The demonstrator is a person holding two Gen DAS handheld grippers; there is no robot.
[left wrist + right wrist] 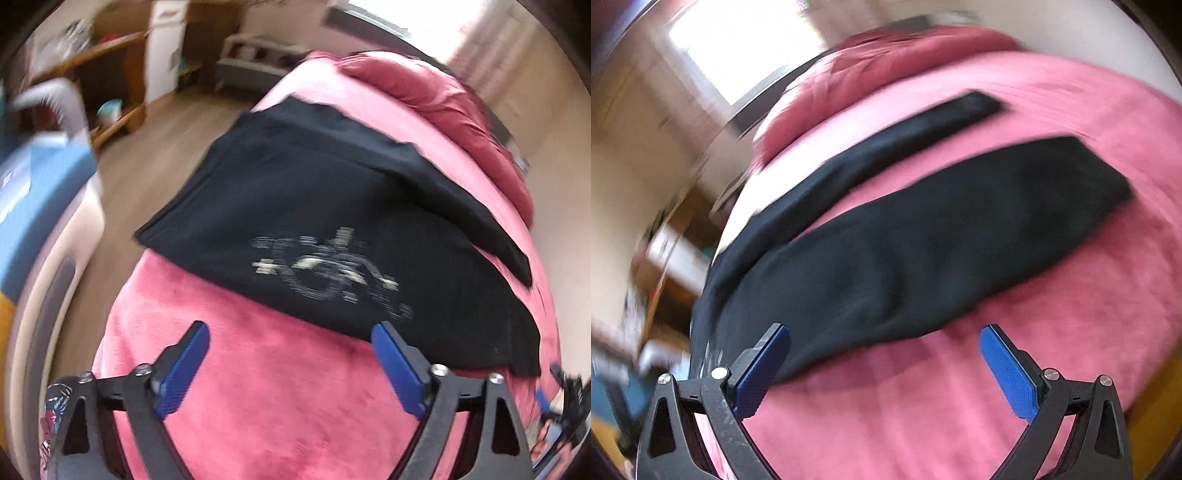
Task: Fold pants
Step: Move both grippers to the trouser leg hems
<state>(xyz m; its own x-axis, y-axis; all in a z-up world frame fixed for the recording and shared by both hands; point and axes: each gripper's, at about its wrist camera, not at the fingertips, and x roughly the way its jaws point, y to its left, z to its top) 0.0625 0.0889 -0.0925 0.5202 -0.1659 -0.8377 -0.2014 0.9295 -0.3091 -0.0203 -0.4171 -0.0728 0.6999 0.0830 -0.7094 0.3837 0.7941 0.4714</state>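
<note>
Seen from the left wrist camera, a blue and grey object (40,177), too blurred to identify, sits at the far left edge above a wooden floor (147,177), with a wooden shelf unit (110,74) behind it. Toward the middle, the black pants (332,206) lie spread on a pink blanket (258,387) covering the bed, a pale printed logo (332,269) facing up near the waist end. The left tongs (290,339) are spread wide above the blanket, pinching nothing, the right-hand blue pad (395,365) just at the pants' near edge. At the lower right corner the other tool peeks in. From the right wrist camera, a bright window (738,48) shows at the upper left; the pants' two legs (923,243) stretch apart across the blanket toward the right. The right tongs (884,343) are spread open and hold nothing, the left-hand pad (764,365) overlapping the fabric's edge in view.
</note>
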